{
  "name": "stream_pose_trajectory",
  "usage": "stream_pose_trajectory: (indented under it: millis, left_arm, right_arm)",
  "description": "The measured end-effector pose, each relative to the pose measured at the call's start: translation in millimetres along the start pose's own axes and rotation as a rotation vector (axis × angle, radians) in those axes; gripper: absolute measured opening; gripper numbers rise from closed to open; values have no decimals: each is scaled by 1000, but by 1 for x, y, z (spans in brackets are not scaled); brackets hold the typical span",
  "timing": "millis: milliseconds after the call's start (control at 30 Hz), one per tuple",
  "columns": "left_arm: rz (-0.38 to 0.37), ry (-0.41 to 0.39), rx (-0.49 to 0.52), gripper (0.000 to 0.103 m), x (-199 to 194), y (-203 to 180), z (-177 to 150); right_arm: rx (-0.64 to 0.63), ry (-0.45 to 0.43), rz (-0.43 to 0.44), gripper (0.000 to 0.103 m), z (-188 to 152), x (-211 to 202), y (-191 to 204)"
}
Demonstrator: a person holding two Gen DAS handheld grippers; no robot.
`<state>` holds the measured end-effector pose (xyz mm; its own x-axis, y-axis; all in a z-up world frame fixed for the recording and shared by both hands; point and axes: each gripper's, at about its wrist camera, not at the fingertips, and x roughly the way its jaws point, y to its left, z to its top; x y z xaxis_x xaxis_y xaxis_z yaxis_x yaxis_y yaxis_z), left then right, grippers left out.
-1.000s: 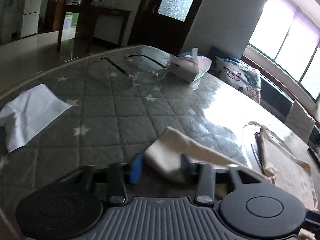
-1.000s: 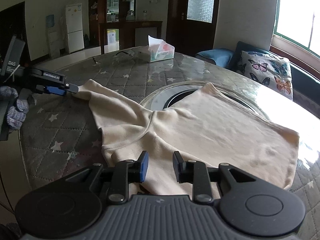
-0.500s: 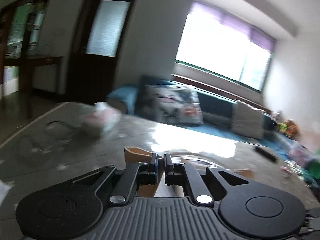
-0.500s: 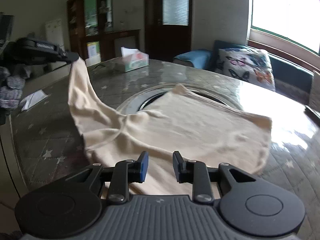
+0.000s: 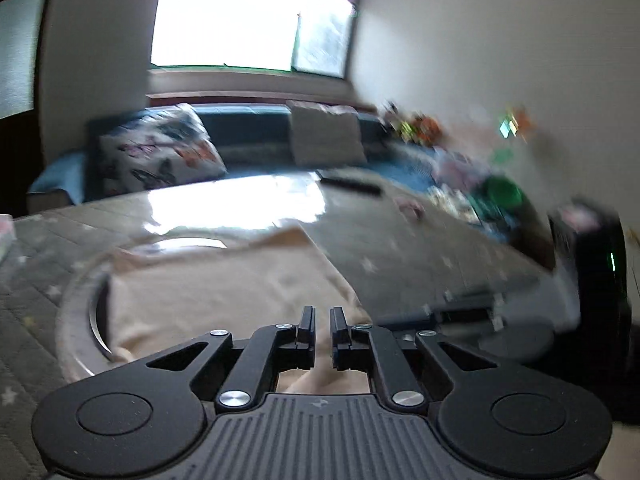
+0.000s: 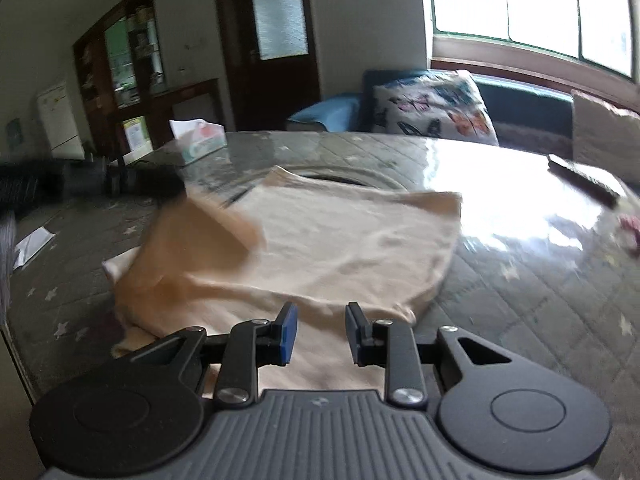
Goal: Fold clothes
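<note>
A cream garment (image 6: 340,240) lies spread on the round quilted table (image 6: 540,292). Its left sleeve (image 6: 208,236) is lifted and carried over the body, blurred by motion. In the left wrist view the garment (image 5: 216,292) lies below my left gripper (image 5: 322,330), whose jaws are nearly closed with cream cloth between and under them. My right gripper (image 6: 318,332) is open and hovers just above the garment's near hem, holding nothing. The other gripper shows as a dark blur (image 6: 152,178) at the sleeve's top.
A tissue box (image 6: 200,140) stands at the table's far left. A white paper (image 6: 34,242) lies at the left edge. A dark remote (image 6: 584,182) lies at the far right. A sofa with a butterfly cushion (image 6: 436,108) stands behind the table.
My left gripper has swung right with the sleeve, carrying it from the table's left side up and over the garment's body. The right gripper has stayed open near the hem.
</note>
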<state>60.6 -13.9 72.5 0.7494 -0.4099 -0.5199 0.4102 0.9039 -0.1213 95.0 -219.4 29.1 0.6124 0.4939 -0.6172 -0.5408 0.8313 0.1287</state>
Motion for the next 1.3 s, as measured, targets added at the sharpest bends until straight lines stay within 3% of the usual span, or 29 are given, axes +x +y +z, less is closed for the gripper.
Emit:
stream_pose_trajectory:
  millis: [100, 167, 233, 400, 500, 700, 833, 933, 1000, 1133, 1300]
  left_arm:
    - [5, 14, 26, 14, -13, 1, -13]
    - [46, 1, 16, 35, -25, 11, -18]
    - [121, -12, -5, 44, -38, 28, -24]
    - [287, 32, -68, 50, -59, 73, -47]
    - [335, 79, -94, 50, -66, 89, -66]
    - [338, 131, -111, 50, -63, 92, -85]
    - [308, 117, -149, 50, -62, 94, -86]
    - [295, 108, -147, 50, -58, 92, -86]
    - [300, 108, -155, 42, -54, 93, -86]
    - [304, 99, -134, 7, -51, 89, -86]
    - [343, 69, -52, 3, -57, 76, -84]
  right_arm:
    - [25, 12, 9, 26, -3, 0, -5]
    - [32, 17, 22, 26, -5, 1, -4]
    - [37, 21, 42, 26, -5, 1, -2]
    - [52, 55, 106, 26, -8, 9, 9]
    - [54, 84, 118, 26, -13, 12, 15]
    - [75, 111, 116, 26, -17, 17, 18]
    - [74, 116, 109, 9, -13, 19, 22]
    - [70, 96, 95, 6, -9, 15, 24]
    - [48, 69, 81, 5, -3, 9, 27]
    - [-10, 6, 54, 5, 15, -9, 32]
    - [-87, -92, 20, 5, 41, -35, 35]
